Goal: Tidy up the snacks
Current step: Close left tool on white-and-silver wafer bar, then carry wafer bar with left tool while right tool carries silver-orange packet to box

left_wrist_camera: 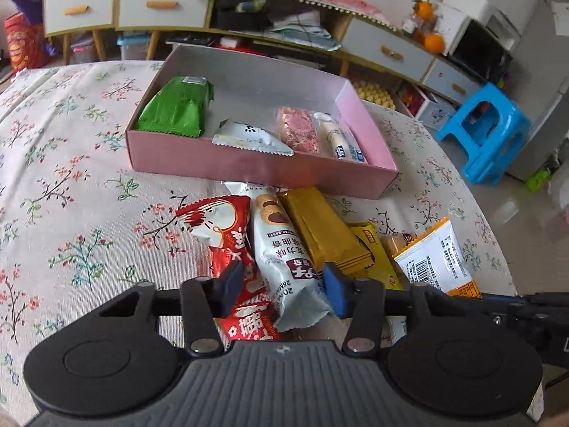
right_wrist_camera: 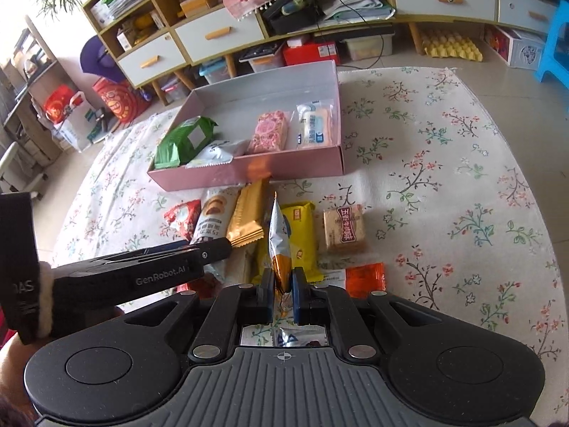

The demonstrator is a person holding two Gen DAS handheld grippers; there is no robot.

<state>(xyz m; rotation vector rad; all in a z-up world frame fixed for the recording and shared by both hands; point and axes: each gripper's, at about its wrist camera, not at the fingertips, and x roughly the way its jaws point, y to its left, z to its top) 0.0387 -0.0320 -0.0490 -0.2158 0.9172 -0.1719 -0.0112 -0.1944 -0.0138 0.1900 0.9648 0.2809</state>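
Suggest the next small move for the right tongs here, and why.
Probably lift and carry forward to the pink cardboard box. The right tongs are shut on the white-and-orange foil snack packet, held on edge above the pile, and the box has bare floor behind its four snacks. The left tongs sit open over the grey biscuit packet.

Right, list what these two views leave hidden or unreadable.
- Right wrist view: the lower end of the orange-and-white packet is hidden between the right gripper pads.
- Left wrist view: the lower part of the red packet is covered by the left gripper.
- Both views: print on the snacks inside the pink box is too small.
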